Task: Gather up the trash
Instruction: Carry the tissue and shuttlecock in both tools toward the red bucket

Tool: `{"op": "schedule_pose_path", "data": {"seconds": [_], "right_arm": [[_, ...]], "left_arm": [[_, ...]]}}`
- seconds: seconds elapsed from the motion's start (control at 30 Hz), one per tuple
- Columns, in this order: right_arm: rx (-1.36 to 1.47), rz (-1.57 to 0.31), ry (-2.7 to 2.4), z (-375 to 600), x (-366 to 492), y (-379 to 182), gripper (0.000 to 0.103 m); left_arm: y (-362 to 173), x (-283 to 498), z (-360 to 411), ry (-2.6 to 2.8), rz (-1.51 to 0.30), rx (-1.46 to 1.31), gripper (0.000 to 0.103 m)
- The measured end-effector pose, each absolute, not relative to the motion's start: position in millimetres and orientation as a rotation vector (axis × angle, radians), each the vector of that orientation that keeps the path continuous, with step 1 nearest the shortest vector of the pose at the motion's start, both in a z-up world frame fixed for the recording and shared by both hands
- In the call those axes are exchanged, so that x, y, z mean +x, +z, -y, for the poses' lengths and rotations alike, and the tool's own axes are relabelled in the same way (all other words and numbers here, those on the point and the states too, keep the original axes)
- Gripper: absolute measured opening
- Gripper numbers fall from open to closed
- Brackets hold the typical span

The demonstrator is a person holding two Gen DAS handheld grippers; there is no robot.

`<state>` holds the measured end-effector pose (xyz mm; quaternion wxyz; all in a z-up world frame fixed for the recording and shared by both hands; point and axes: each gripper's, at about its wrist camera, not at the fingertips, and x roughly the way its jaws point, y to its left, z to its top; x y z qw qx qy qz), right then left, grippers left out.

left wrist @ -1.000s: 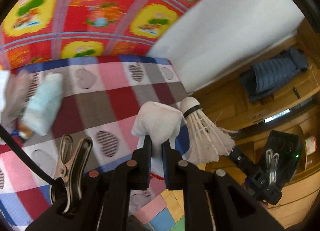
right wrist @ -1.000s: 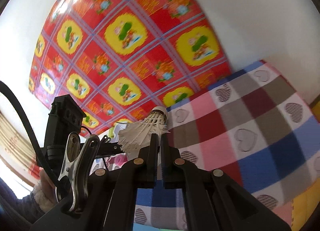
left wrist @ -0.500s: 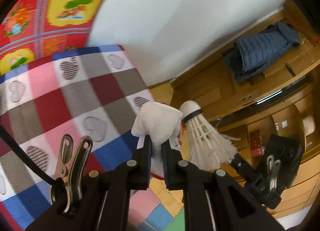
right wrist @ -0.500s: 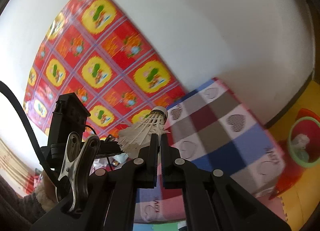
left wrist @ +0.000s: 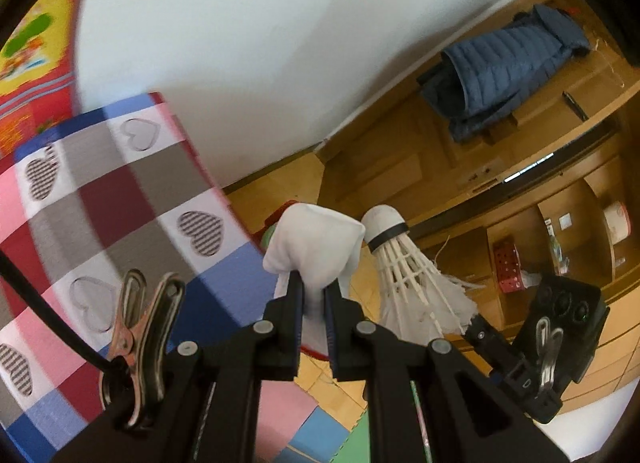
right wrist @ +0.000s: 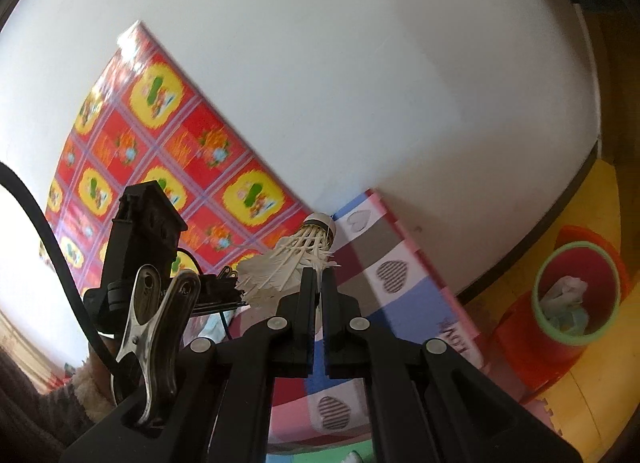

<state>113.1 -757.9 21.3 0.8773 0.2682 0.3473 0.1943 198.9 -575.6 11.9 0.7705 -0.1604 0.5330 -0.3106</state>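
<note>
Two items held, one per hand. Left tongs [left wrist: 313, 295] clamp a crumpled white tissue wad [left wrist: 316, 247], bulk sticking out past the tips. Right tongs [right wrist: 319, 287] are closed on a shuttlecock [right wrist: 298, 265] by its feather skirt; long axis runs up and away from the tips, cork end far, feathers fanned toward the left-hand rig. Both tongs pitch downward, side by side over the edge of the checked heart-print bedcover [right wrist: 384, 275]. Red bin with green rim [right wrist: 576, 295] sits on the floor, lower right, tissue already inside.
</note>
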Motion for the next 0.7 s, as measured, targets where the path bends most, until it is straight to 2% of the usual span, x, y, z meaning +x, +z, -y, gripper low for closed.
{"op": "schedule_pose_path", "data": {"seconds": [0.7], "right_arm": [[0.605,-0.66,0.212,878.0,96.5,20.7,0.003]], "left_arm": [[12.2,228.6,709.5,-0.821,-1.189,-0.264,0.01]]}}
